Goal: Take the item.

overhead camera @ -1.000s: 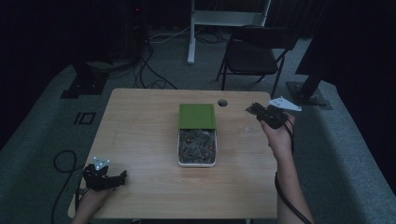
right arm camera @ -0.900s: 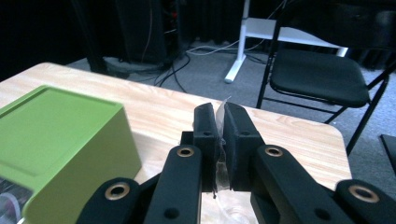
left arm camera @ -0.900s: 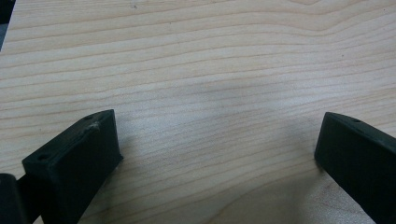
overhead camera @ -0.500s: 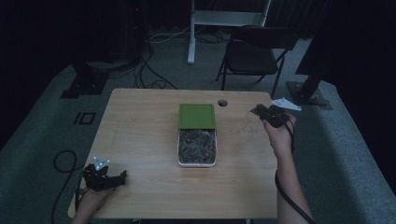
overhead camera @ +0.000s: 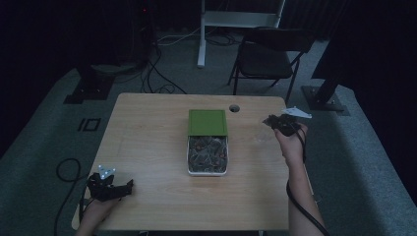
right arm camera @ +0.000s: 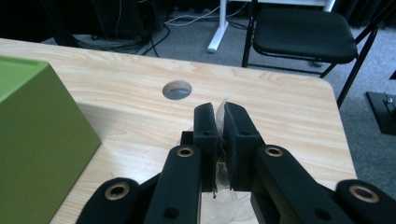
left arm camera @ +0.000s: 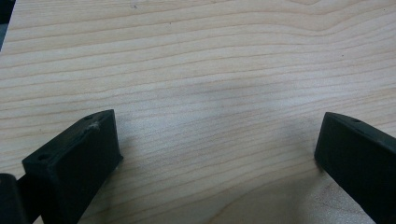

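Pinching a clear wrapper (right arm camera: 220,112) between the right gripper's (right arm camera: 220,116) jaws.

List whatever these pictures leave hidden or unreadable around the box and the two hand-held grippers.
- Thin clear piece pinched in the right hand-held gripper: right gripper view, its lower part hidden between the black jaws; what it is stays unclear.
- Tray contents below the green box: high view, too small and dim to identify.
- Left hand-held gripper: left gripper view, jaws cut off by the bottom and right edges.
- Green box: right gripper view, cut off by the left edge.
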A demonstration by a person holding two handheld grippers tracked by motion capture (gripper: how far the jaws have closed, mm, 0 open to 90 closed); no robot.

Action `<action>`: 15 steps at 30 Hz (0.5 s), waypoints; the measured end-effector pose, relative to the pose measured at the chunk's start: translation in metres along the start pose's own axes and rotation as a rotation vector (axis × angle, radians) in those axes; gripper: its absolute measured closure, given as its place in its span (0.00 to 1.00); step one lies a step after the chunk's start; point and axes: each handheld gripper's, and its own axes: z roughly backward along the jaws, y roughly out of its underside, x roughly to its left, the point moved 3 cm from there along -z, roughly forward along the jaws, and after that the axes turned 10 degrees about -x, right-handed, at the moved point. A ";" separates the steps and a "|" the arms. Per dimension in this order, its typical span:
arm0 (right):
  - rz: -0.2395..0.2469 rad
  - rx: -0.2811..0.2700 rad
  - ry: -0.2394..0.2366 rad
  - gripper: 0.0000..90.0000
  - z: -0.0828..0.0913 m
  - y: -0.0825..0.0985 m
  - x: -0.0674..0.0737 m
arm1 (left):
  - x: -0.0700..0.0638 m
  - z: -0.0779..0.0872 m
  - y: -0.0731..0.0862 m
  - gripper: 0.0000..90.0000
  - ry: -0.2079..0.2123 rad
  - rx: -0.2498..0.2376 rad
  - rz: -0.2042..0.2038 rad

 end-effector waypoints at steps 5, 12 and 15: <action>-0.007 0.016 -0.005 0.94 -0.004 0.006 -0.002 | 0.000 0.000 0.000 0.01 0.000 -0.001 0.000; -0.018 0.027 -0.017 0.88 -0.009 0.008 -0.002 | 0.000 0.000 0.000 0.01 0.000 -0.001 0.000; -0.038 0.024 -0.029 0.83 -0.010 0.008 -0.002 | 0.000 0.000 0.000 0.01 0.000 -0.001 0.000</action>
